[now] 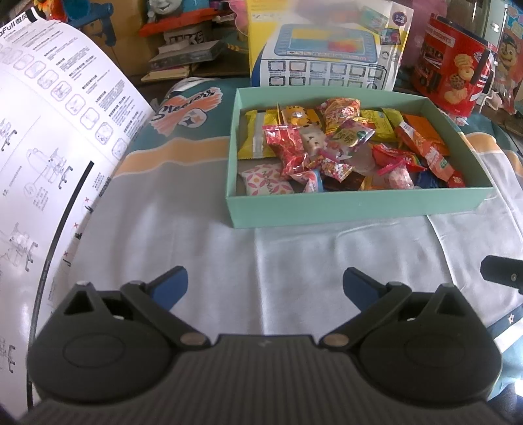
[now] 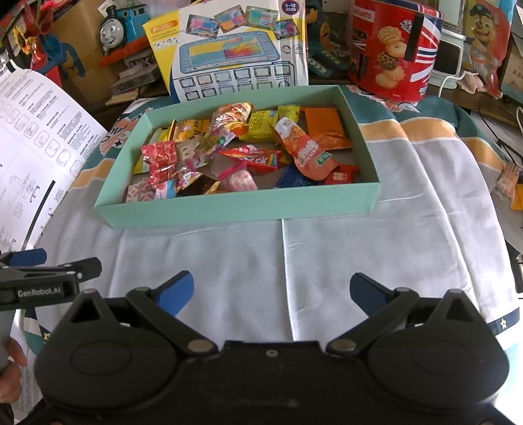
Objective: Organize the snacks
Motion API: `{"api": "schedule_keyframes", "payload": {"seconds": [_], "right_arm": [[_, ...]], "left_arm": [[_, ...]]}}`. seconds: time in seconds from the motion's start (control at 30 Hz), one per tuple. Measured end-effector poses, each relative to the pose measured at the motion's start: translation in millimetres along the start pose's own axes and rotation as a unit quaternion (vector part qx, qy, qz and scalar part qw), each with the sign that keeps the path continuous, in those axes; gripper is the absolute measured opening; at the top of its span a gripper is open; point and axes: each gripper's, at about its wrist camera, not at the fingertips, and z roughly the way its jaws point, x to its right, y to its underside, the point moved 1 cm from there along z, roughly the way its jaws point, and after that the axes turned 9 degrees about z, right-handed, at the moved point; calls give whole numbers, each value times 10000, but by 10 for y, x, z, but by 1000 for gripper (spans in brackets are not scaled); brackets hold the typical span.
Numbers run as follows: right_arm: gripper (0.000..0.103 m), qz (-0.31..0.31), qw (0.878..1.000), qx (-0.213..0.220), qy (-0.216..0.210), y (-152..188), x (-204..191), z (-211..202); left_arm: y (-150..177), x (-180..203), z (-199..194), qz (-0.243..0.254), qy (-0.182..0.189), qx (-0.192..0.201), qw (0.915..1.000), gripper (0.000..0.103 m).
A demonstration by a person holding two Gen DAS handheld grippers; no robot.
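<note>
A mint-green box (image 1: 356, 206) (image 2: 242, 209) sits on the white cloth and holds several wrapped snacks (image 1: 340, 147) (image 2: 242, 153) in red, yellow, orange and pink. My left gripper (image 1: 265, 287) is open and empty, low over the cloth in front of the box. My right gripper (image 2: 272, 291) is open and empty, also in front of the box. The left gripper shows at the left edge of the right wrist view (image 2: 42, 271). Loose snacks (image 2: 508, 186) lie at the far right beyond the cloth.
A large printed instruction sheet (image 1: 49, 147) (image 2: 29, 140) stands at the left. Behind the box are a toy tablet package (image 1: 327, 49) (image 2: 228, 55), a red cookie tin (image 1: 454, 75) (image 2: 392, 49) and a toy train (image 2: 121, 29).
</note>
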Motion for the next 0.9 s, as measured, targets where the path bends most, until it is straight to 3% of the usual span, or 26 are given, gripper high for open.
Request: {"api": "schedule_keyframes", "payload": {"seconds": [0.9], "right_arm": [[103, -31, 10000, -22, 33, -58, -5, 69]], "left_arm": [[-23, -24, 59, -22, -3, -24, 10000, 103]]}}
